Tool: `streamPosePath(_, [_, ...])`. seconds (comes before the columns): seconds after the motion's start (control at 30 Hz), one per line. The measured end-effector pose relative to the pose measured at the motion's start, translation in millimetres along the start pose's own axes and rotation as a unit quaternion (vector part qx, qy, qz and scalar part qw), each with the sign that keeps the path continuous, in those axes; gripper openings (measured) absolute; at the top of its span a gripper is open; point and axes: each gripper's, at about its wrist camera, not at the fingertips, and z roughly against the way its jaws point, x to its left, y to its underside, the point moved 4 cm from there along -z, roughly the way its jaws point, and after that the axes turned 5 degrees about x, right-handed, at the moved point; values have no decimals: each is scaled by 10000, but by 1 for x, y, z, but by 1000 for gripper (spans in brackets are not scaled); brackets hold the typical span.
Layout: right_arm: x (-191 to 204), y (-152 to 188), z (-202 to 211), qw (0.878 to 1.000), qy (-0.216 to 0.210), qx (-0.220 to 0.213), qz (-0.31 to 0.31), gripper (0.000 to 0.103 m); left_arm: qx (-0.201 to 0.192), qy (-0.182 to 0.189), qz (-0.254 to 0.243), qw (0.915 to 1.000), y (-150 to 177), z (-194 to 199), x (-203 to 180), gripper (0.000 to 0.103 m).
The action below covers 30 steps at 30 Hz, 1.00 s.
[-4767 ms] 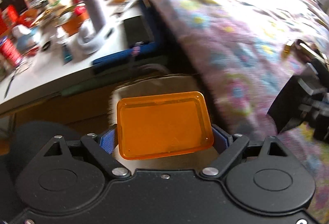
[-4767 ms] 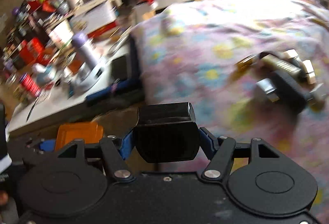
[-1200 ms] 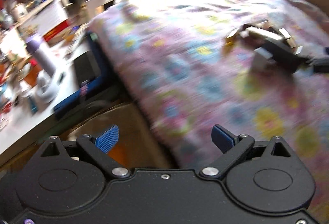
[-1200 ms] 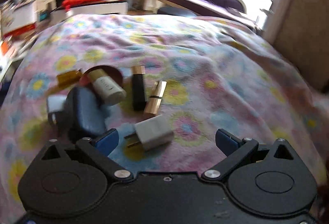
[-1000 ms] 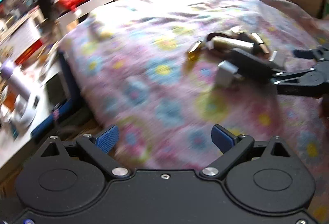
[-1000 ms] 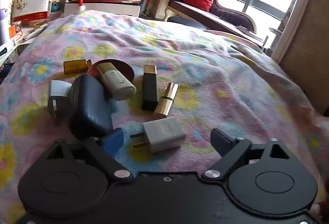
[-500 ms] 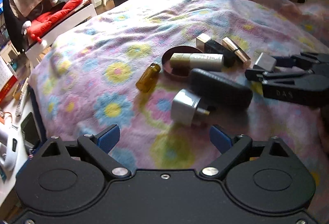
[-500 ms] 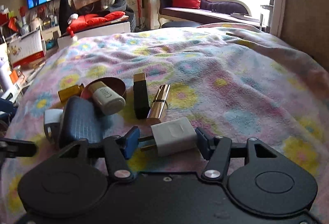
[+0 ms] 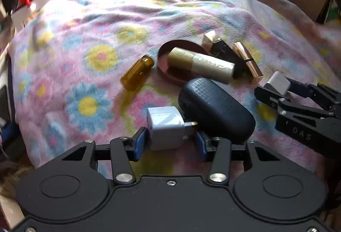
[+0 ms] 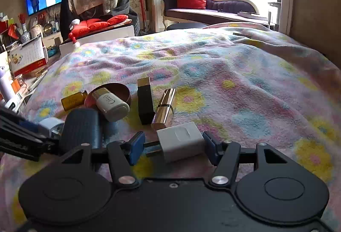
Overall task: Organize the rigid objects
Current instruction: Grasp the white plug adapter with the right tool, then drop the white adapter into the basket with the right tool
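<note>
Left gripper (image 9: 169,143) brackets a white plug adapter (image 9: 165,125) lying on the bed; left pad touches its side, right pad sits just beside its prongs, so a firm grip cannot be told. Right gripper (image 10: 171,146) likewise straddles a second white charger (image 10: 181,141), right pad against the body, left pad near the prong tips; grip uncertain. Both chargers rest on the floral blanket (image 10: 245,82). Just beyond: dark oval case (image 9: 215,110) touching the first adapter's prongs, cream-and-gold tube (image 9: 202,62) lying across a brown round dish (image 9: 181,45), amber vial (image 9: 137,76) left of it, black lipstick case (image 10: 145,102) and gold lipstick (image 10: 164,107) side by side.
</note>
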Motion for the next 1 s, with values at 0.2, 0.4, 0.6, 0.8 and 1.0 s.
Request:
streamPosePath(0.2, [-11,1,12,9984,-29,-237,-506,59,42,-181,604,9980,12,27,46,47])
streamPosePath(0.4, [-12,6,31,9947,7,-598,-841,59,19,-749,901,9931,38,66,99,23])
streamPosePath(0.6, [7,12,36,9955,196,-429,-823,58,86,-802,1342,9877,66,86,142,22])
streamPosePath(0.8, [15,12,29,9956,385,-251,-823,58,169,-456,1574,9863,69,77,147,9])
streamPosePath(1.0, [15,12,31,9949,295,-248,-929,58,238,-622,1499,9865,76,73,148,9])
